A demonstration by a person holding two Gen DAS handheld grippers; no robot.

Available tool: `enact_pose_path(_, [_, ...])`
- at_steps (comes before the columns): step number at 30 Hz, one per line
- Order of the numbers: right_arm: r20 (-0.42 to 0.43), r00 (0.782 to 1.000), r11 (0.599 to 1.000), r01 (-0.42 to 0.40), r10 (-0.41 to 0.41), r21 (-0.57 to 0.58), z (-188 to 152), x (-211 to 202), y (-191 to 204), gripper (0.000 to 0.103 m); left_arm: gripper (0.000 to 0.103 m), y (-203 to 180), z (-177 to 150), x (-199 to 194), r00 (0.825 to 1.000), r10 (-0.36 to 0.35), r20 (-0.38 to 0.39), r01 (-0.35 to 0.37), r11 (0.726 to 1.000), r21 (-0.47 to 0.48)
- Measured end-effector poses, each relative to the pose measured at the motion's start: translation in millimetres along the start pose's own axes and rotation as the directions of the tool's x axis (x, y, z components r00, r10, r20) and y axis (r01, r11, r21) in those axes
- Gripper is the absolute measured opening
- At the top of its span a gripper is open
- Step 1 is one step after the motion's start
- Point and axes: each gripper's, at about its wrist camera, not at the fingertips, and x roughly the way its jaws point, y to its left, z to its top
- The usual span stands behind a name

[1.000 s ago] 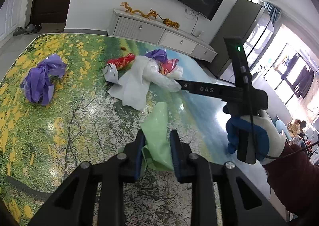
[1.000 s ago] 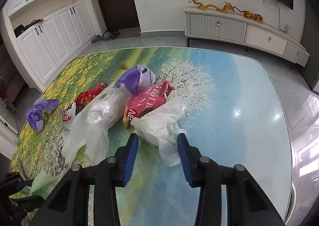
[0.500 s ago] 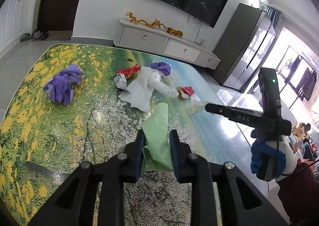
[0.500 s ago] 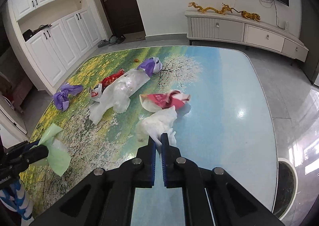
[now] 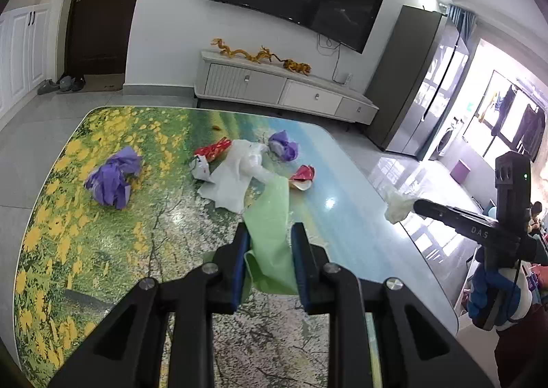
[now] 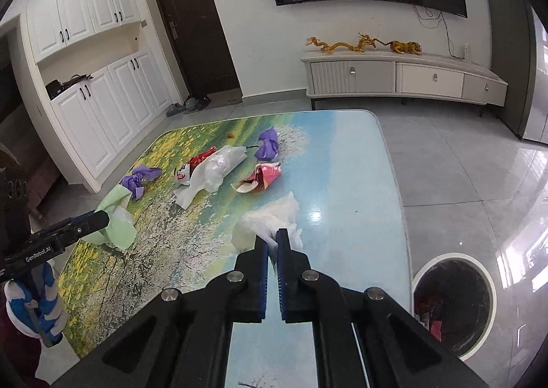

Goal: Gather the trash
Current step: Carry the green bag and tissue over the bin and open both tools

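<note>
Right gripper (image 6: pixel 272 247): jaws now clamped on the white bag (image 6: pixel 270 216), open around it a second ago; bag lifted clear of the bench (image 6: pixel 359 165).
Left gripper (image 5: pixel 269 244): jaws narrow, holding the green bag (image 5: pixel 270 216) as before.
Bin (image 6: pixel 453 302): on the floor beside the bench; likely next stop.
Left on bench: purple bags (image 5: pixel 113 179), red wrapper (image 6: pixel 263 177).
</note>
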Motion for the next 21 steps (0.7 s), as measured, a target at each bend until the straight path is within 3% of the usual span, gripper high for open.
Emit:
enact_pose_path(11, [0.038,0.983,0.971,0.169,-0.178,0.168,-27,-44,-106,0.005,0.023,-100,44,65,0.992,-0.101,-0.079,0.111,0.986,0.127])
enact_pose_path(16, [0.002,0.967,0.935,0.246,-0.255,0.255,-47,-51,-163,0.005,0.023,-166,57,120,0.971,-0.163,-0.174,0.192,0.967,0.17])
enact_pose_path(21, [-0.047,0.956,0.896,0.289,-0.291,0.336,-65,-47,-216,0.005,0.023,-235,61,179,0.94,-0.2,-0.276,0.259,0.946,0.196])
